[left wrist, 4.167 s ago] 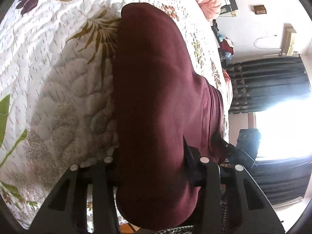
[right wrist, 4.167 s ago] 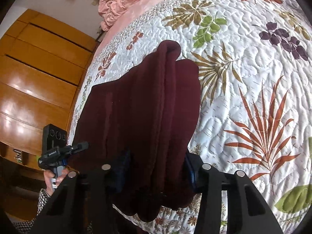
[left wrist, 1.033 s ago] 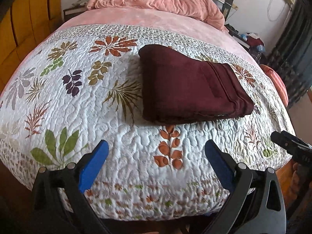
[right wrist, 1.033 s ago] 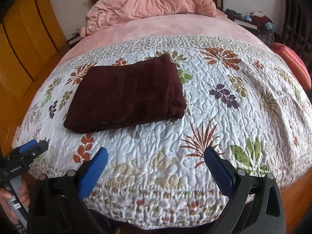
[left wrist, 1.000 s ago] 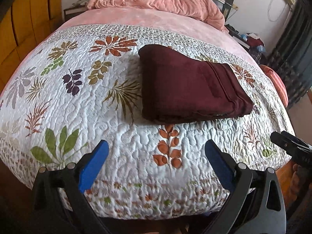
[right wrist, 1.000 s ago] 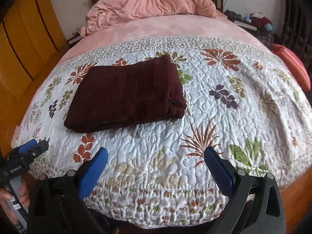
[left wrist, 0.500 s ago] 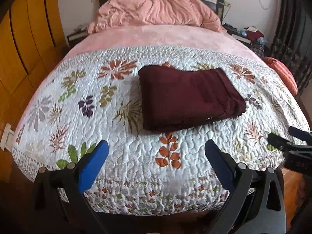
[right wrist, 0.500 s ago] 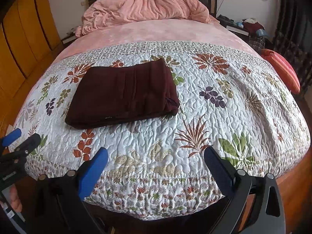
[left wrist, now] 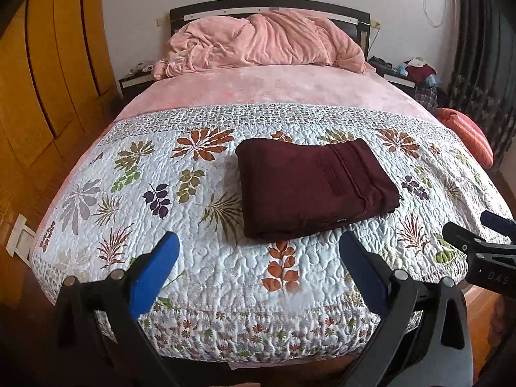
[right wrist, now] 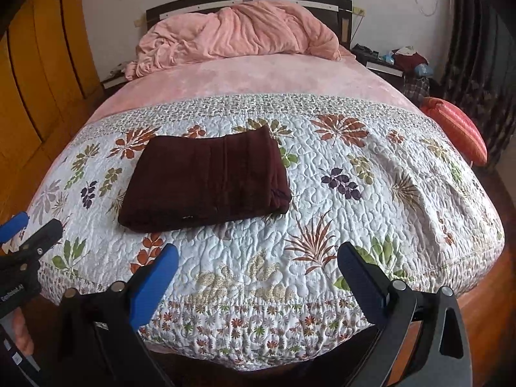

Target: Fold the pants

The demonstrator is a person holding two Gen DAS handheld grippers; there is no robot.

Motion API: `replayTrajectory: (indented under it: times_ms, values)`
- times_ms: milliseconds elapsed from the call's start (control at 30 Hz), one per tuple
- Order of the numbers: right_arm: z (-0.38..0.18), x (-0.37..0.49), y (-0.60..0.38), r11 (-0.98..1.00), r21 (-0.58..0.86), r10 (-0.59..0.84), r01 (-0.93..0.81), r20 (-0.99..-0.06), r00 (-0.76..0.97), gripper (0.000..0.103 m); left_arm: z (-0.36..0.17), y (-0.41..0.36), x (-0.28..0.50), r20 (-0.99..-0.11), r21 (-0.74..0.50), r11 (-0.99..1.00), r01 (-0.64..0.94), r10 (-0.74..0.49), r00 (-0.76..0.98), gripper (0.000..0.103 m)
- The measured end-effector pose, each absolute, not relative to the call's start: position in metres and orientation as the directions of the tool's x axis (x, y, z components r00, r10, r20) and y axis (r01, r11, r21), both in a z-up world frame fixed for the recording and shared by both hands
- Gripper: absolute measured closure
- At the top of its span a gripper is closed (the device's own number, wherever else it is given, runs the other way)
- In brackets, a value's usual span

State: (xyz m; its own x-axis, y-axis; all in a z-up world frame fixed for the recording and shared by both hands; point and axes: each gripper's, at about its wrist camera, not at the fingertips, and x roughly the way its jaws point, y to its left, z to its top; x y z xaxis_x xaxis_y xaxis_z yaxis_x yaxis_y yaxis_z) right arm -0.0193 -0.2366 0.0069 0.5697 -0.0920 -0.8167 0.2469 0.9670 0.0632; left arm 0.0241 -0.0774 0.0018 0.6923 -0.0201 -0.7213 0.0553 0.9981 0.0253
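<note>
Here, floral quilt [left wrist: 200, 225], pink blanket [left wrist: 264, 42], wooden wardrobe [left wrist: 48, 90]

Matt maroon cloth pants [left wrist: 314, 187] lie on a stitched, puckered quilt [left wrist: 200, 258]; plush pink blanket [left wrist: 264, 43] behind, glossy wood wardrobe [left wrist: 48, 80] at left.

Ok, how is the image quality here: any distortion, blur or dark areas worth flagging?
Left wrist view: strong fisheye bends the floral quilted bedspread into a dome; black vignette in the corners; the folded maroon pants are sharp. Right wrist view: same bulge and vignette; dark curtains lose detail; the open right claw is in focus.
</note>
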Motion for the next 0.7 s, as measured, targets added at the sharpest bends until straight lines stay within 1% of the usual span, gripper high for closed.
replayTrajectory:
  times_ms: [700]
  values:
    - [0.0007, -0.0197, -0.234, 0.968, 0.076, -0.073, 0.24, -0.828, 0.556, 0.004, -0.002, -0.0768, 0.0239, -0.728, 0.028, 0.998, 0.054, -0.017, 0.685, 0.004]
